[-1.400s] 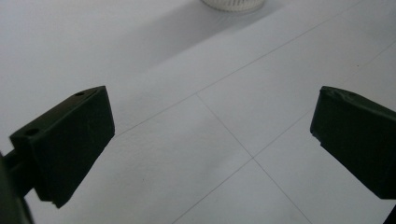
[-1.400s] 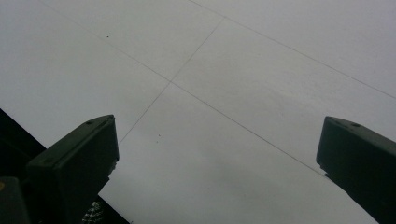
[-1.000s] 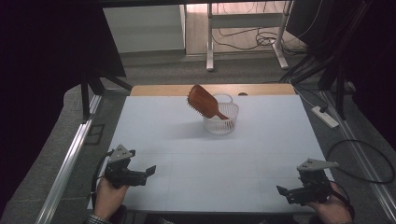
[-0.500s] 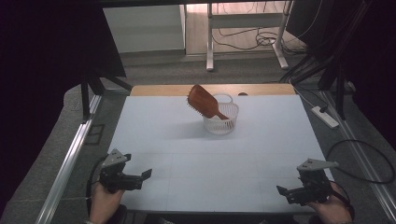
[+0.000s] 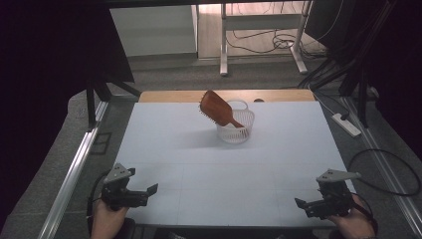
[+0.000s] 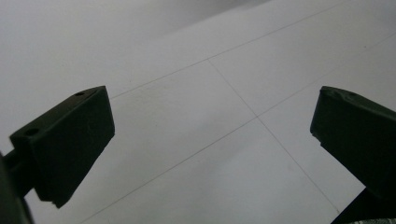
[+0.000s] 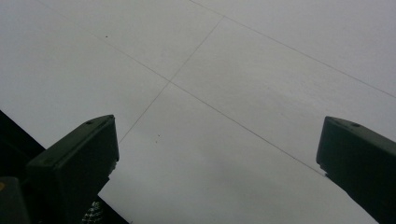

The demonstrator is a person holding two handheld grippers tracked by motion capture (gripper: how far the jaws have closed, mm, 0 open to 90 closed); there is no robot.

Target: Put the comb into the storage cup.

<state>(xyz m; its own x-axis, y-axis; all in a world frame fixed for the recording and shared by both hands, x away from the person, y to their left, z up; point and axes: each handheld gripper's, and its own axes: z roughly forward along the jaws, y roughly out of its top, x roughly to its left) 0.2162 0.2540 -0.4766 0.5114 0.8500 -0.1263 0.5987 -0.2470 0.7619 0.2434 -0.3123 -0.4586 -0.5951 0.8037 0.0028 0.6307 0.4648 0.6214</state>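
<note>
A brown wooden hairbrush (image 5: pixel 216 109) leans in a small white mesh basket (image 5: pixel 236 132) at the far middle of the white table (image 5: pixel 199 164); its paddle head sticks out up and to the left. My left gripper (image 5: pixel 147 190) rests at the near left corner, held in a hand, its jaws wide apart over bare table (image 6: pixel 210 140). At the near right edge my right gripper (image 5: pixel 300 204) is likewise open, with nothing between its jaws but the table surface (image 7: pixel 224 140). Both are far from the basket.
A wooden strip (image 5: pixel 169 95) runs along the table's far edge. A metal rail (image 5: pixel 74 169) lies on the floor to the left. A power strip (image 5: pixel 346 124) and cables (image 5: pixel 388 169) lie on the floor to the right. Desk legs (image 5: pixel 224 45) stand beyond.
My left gripper has drawn back toward the near left corner of the table. The right gripper, hairbrush and basket have stayed put.
</note>
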